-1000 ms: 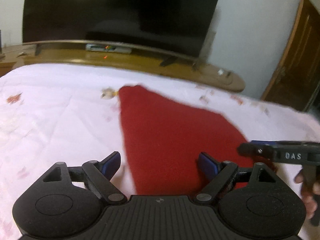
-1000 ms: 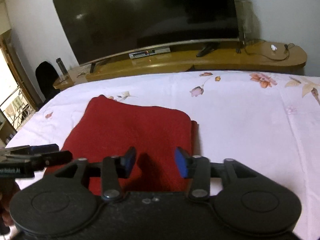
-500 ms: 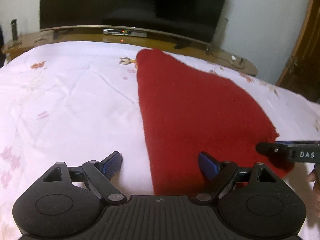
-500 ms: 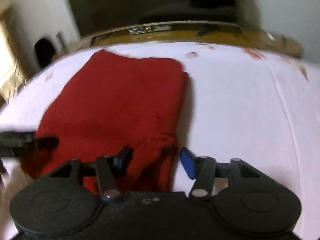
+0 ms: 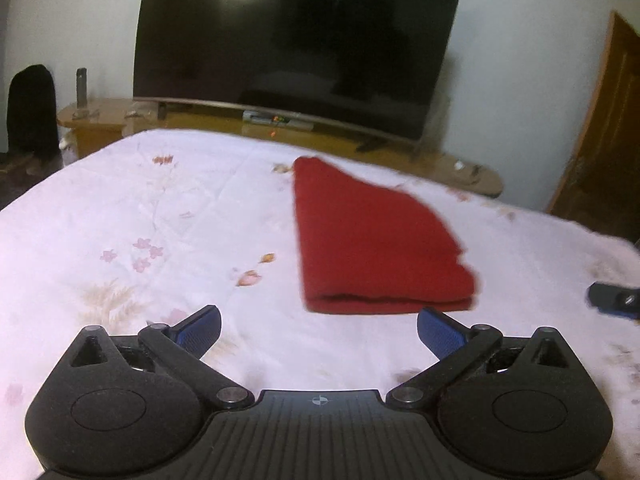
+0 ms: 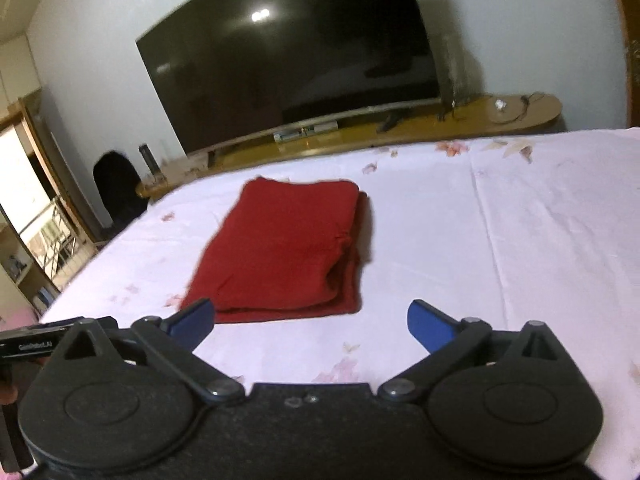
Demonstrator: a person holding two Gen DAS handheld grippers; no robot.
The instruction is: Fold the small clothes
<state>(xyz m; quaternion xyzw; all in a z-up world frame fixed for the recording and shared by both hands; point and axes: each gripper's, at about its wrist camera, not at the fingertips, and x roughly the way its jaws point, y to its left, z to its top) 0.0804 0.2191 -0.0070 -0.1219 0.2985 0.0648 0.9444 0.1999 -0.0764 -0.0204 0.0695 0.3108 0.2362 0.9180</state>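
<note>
A red cloth (image 5: 372,240) lies folded flat on the white flowered bed sheet (image 5: 160,240), its layered edge facing me. It also shows in the right wrist view (image 6: 284,248). My left gripper (image 5: 318,330) is open and empty, just short of the cloth's near edge. My right gripper (image 6: 310,322) is open and empty, also just short of the near edge. The right gripper's tip (image 5: 612,300) shows at the right edge of the left wrist view; the left gripper's body (image 6: 36,344) shows at the left of the right wrist view.
A large dark TV (image 5: 296,48) stands on a long wooden bench (image 5: 400,156) beyond the bed's far edge. A wooden door (image 5: 604,132) is at the right. A dark chair (image 6: 116,192) and shelves (image 6: 28,248) are at the left.
Both grippers have pulled back off the red cloth toward me. The right gripper's jaws have opened wider. The cloth now lies folded on the sheet with neither gripper over it.
</note>
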